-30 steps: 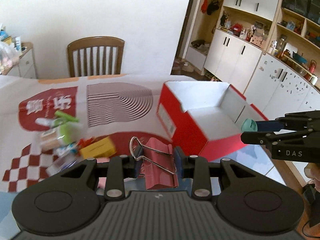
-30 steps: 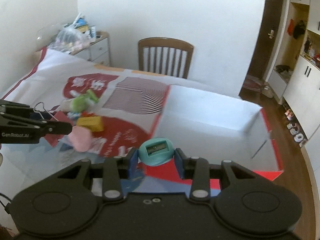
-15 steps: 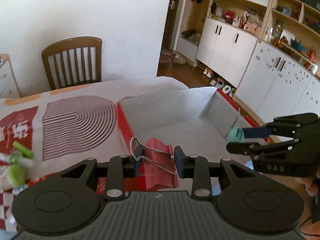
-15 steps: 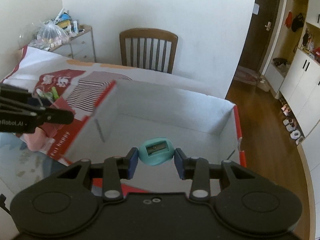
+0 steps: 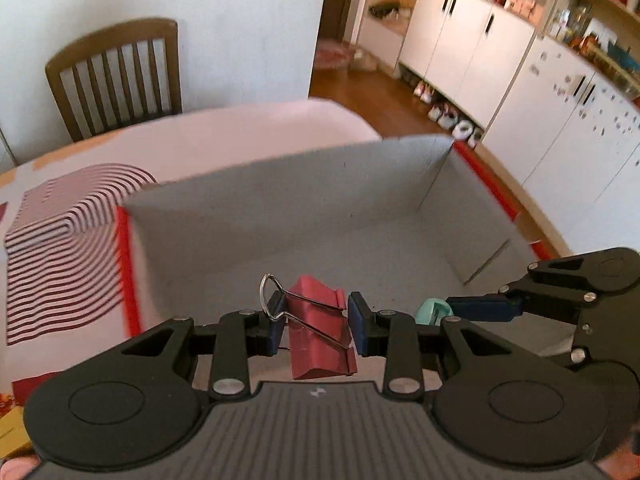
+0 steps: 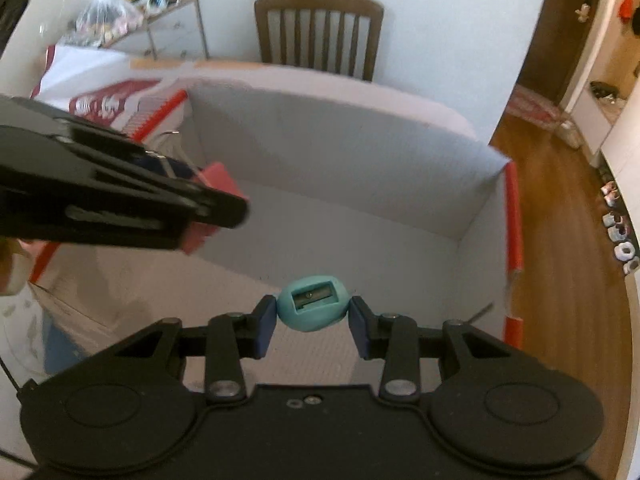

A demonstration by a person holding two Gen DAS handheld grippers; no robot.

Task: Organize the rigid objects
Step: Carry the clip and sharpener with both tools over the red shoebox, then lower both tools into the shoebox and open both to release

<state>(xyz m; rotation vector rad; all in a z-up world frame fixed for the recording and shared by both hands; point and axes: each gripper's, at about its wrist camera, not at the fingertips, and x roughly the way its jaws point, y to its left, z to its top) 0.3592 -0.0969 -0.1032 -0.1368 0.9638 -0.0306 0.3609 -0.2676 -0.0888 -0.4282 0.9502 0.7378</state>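
Note:
My left gripper [image 5: 316,324] is shut on a red binder clip [image 5: 320,336] with wire handles and holds it over the open red box [image 5: 280,208] with a white inside. My right gripper [image 6: 312,320] is shut on a teal pencil sharpener [image 6: 310,308], also above the box floor [image 6: 360,264]. In the left wrist view the right gripper [image 5: 476,308] comes in from the right with the sharpener [image 5: 432,310] at its tip. In the right wrist view the left gripper [image 6: 224,208] reaches in from the left, and the clip [image 6: 212,200] shows behind it.
The box stands on a table with a red-and-white patterned cloth [image 5: 60,232]. A wooden chair [image 5: 116,76] stands behind the table. A yellow object [image 5: 10,432] lies at the lower left. White cabinets [image 5: 500,60] line the right wall. A cluttered side drawer unit [image 6: 160,24] stands at the back left.
Both grippers have moved right, from beside the loose items on the cloth to over the inside of the box, and closer together. Each still holds its object.

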